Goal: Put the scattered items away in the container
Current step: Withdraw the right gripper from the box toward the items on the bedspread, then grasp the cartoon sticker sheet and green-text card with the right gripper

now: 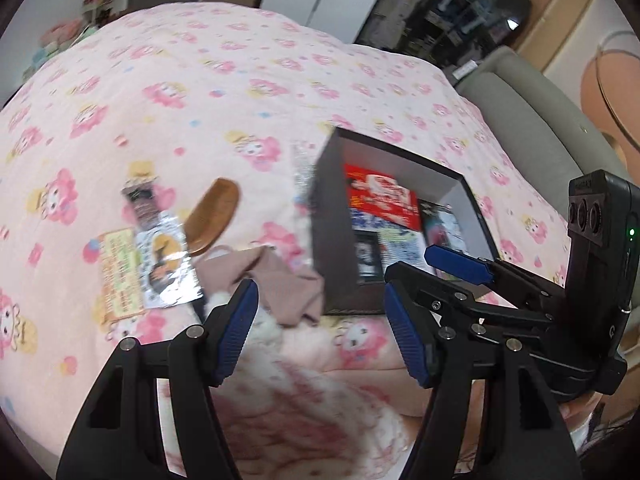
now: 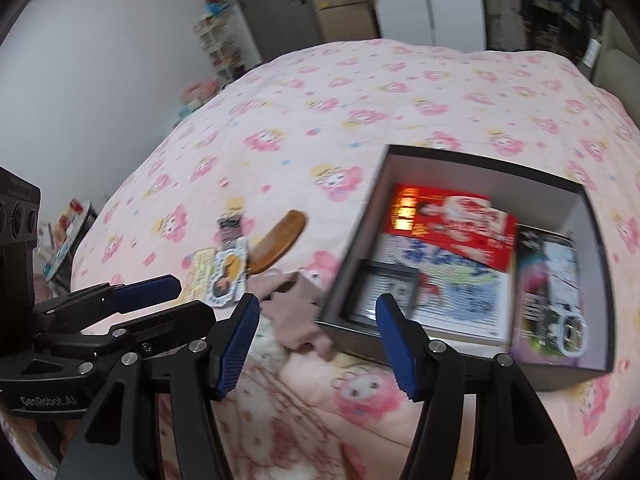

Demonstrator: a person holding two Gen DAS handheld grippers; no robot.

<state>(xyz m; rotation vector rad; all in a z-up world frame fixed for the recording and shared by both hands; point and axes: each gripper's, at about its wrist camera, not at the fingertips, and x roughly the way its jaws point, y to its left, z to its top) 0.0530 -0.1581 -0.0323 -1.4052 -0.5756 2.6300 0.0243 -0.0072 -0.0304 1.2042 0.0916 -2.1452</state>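
Note:
A dark box (image 1: 400,152) (image 2: 480,160) with a white inside lies on the bed and holds a red packet (image 2: 452,220), a blue-and-white packet and a purple one. Left of it lie a wooden comb (image 1: 216,216) (image 2: 280,240), a silver sachet (image 1: 168,268) (image 2: 228,276), a yellow card (image 1: 118,272) (image 2: 198,268) and a mauve cloth (image 1: 276,280) (image 2: 292,312). My left gripper (image 1: 320,332) (image 2: 176,304) hovers open above the cloth's near edge. My right gripper (image 2: 316,344) (image 1: 436,276) stands open over the box's near left corner. Neither holds anything.
A pink flower-print bedspread (image 1: 200,100) (image 2: 360,92) covers the whole bed. A pink fluffy garment (image 1: 280,420) lies at the near edge. A crinkled clear wrapper (image 1: 304,168) sits against the box's left wall. A grey padded edge (image 1: 520,120) borders the bed on the right.

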